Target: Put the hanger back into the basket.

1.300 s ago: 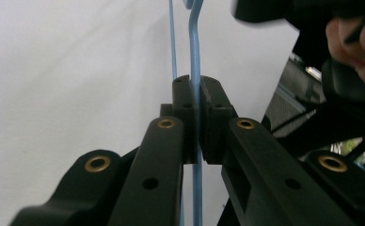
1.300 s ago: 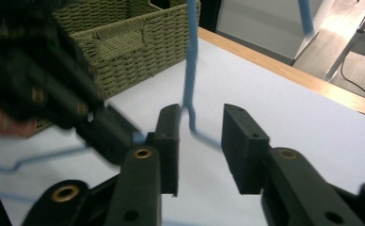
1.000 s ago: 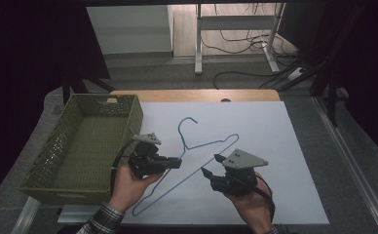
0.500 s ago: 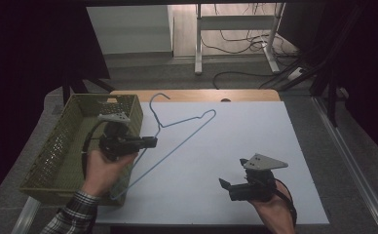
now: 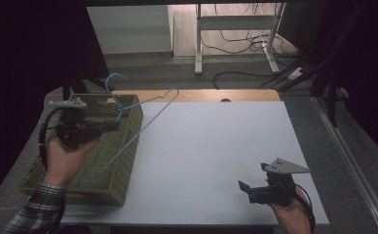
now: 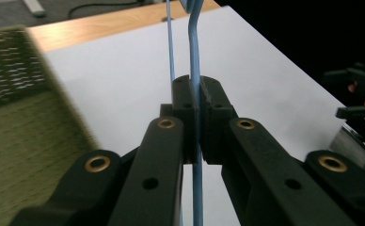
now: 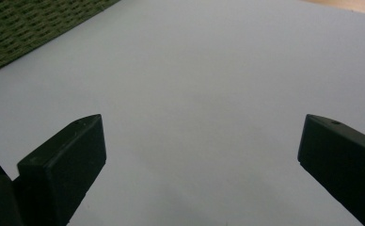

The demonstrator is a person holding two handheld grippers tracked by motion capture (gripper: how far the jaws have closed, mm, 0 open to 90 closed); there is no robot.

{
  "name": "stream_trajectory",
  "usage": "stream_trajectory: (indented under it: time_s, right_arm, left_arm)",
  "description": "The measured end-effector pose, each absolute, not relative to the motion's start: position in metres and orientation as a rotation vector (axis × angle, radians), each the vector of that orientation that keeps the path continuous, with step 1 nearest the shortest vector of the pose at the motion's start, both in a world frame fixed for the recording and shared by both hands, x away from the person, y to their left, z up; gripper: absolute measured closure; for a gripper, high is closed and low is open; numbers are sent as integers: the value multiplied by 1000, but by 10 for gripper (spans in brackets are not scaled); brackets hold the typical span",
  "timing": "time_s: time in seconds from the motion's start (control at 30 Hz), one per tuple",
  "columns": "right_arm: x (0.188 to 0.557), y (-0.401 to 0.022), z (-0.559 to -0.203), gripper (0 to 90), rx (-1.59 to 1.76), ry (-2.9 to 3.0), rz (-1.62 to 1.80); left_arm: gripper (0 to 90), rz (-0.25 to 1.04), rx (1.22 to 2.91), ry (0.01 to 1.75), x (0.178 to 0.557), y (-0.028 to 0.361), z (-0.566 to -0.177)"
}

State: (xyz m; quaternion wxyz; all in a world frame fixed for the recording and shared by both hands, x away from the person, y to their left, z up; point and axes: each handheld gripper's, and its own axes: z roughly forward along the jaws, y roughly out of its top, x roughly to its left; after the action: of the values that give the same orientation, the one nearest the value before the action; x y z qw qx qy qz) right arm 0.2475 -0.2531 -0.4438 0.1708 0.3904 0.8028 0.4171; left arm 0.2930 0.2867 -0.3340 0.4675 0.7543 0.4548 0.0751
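1. The surface in front of you is a white sheet with a wooden strip along its far edge.
2. A green basket sits at the left edge of the surface, under your left hand.
3. The blue wire hanger hangs tilted above the basket, its hook pointing up and away from you past the basket's far rim and its lower corner down over the basket's inside.
4. Your left tongs are clamped tight on the hanger's wire; in the left gripper view the wire runs straight up between the pressed pads.
5. Your right tongs sit low over the near right part of the surface, well apart from the hanger. Their jaws have just been opening and now stand wide with nothing between them.
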Motion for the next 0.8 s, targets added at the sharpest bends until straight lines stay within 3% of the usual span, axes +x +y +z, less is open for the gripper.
stream_trajectory:
  time_s: [0.5, 0.8]
  right_arm:
    - [247, -263, -449, 1, 1132, 2270, 1163]
    - [248, -263, -450, 1, 1130, 2274, 1150]
  left_arm:
    - [872, 298, 1784, 1255, 296, 365, -346]
    - [872, 321, 1778, 1291, 300, 388, -364]
